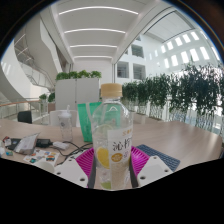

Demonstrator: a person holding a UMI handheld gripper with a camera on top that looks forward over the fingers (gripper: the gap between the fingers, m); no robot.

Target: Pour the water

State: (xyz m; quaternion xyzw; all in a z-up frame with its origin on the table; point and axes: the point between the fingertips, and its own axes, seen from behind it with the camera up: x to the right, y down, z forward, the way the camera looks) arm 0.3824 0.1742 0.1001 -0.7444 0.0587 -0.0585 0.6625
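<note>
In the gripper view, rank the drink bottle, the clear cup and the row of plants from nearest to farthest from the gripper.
1. The drink bottle stands upright between the jaws of the gripper, nearest; whether they press it is unclear.
2. The clear cup sits on the wooden table, beyond and left of the bottle.
3. The row of plants stands past the table, farthest.

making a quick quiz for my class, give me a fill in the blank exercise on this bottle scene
1. The bottle has an ____ cap.
2. The bottle stands ____ the two fingers of the tool.
3. Beyond the bottle, on the table, stands a clear ____.
4. Behind the table runs a row of green ____.

Missing words: orange; between; cup; plants
</note>
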